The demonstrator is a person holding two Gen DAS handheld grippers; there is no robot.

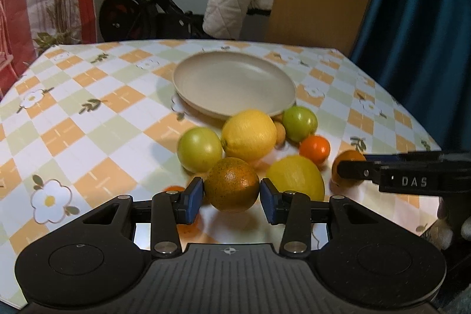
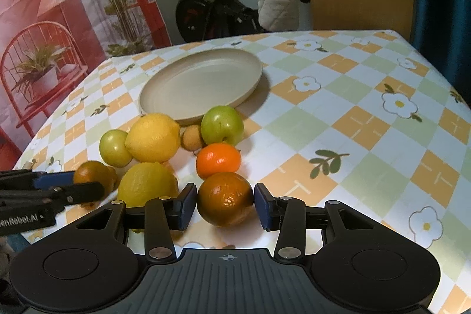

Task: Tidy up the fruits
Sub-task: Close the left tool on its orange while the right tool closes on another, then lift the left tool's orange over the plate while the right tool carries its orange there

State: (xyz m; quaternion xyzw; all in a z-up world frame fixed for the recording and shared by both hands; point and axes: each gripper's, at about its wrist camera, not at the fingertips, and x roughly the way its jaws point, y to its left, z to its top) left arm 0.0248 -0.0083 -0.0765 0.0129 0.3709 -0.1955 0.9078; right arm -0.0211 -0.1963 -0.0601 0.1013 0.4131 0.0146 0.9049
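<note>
A speckled brown-orange fruit (image 1: 231, 184) sits clamped between the blue pads of the left tongs (image 1: 231, 197), at the near edge of the fruit pile on the checked table (image 1: 88, 137). The right tongs (image 2: 225, 203) grasp a dark orange (image 2: 225, 202) likewise. Lemons, green apples and a tangerine (image 2: 218, 159) lie just beyond, near the empty beige plate (image 2: 200, 84).
</note>
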